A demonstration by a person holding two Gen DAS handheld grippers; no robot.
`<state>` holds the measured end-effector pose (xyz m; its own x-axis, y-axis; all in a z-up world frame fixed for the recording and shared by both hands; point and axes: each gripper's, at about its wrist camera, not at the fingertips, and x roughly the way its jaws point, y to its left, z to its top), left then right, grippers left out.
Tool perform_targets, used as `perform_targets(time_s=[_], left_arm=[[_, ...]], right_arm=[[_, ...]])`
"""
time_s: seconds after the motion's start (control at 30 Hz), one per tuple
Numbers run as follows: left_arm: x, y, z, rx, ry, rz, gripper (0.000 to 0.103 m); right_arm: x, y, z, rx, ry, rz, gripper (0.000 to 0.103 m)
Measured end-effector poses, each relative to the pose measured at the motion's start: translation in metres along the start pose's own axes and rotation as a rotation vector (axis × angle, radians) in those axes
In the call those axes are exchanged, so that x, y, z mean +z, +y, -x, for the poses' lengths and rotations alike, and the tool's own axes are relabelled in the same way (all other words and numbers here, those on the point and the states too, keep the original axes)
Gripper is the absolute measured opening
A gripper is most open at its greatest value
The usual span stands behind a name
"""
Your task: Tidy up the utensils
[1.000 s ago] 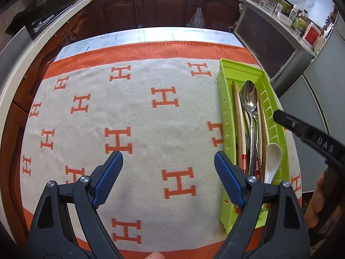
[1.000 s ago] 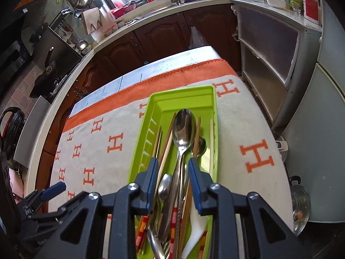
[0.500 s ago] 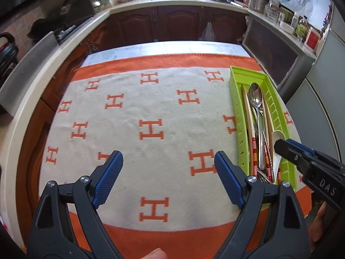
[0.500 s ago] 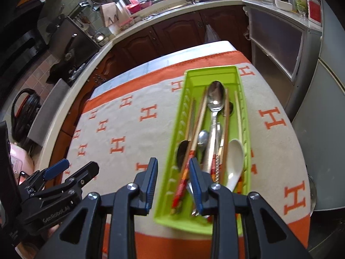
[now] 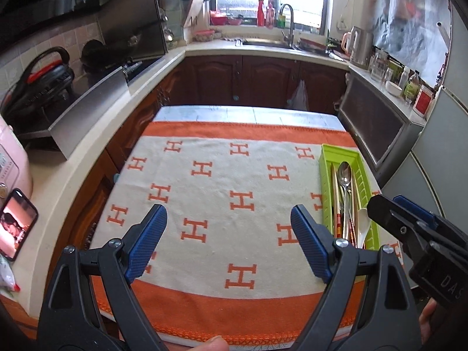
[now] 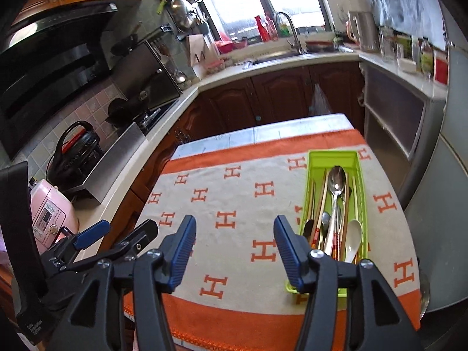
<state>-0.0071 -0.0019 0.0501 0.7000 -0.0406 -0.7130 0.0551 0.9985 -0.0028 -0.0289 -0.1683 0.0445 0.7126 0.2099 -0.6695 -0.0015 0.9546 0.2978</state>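
A lime green utensil tray (image 5: pixel 327 158) (image 6: pixel 313 163) lies at the right side of the table. It holds a steel spoon (image 5: pixel 345 175) (image 6: pixel 335 181), a white ceramic spoon (image 5: pixel 362 222) (image 6: pixel 352 238), chopsticks (image 6: pixel 321 199) and several other pieces. My left gripper (image 5: pixel 228 239) hovers open over the cloth, left of the tray, with nothing between its fingers. My right gripper (image 6: pixel 234 251) is open too and empty, held back from the tray's near end. It also shows at the right edge of the left wrist view (image 5: pixel 409 228).
An orange-bordered cloth with H marks (image 5: pixel 239 199) (image 6: pixel 234 216) covers the table. Counters with a stove, sink (image 6: pixel 280 55) and cabinets ring the room. A pink cooker (image 6: pixel 49 216) and a phone (image 5: pixel 14 225) sit at the left. A grey cabinet (image 5: pixel 377 122) stands right.
Both grippers have drawn back and up from the table, so more of the kitchen shows. The right gripper's jaws went from nearly shut over the tray to wide open.
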Motion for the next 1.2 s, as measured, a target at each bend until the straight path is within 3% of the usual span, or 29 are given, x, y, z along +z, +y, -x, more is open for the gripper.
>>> perform_targets(time_s=[0.43,1.2], left_arm=[[0.004,0.014,0.027,0.036,-0.046,0.003,0.085],[0.009,0.021,-0.004,0.05,0.023,0.006,0.085]], right_arm=[[-0.003,0.022,0.01,-0.039,-0.031,0.032,0.057],[-0.002,0.025,-0.012,-0.051,0.027,0.016,0.057]])
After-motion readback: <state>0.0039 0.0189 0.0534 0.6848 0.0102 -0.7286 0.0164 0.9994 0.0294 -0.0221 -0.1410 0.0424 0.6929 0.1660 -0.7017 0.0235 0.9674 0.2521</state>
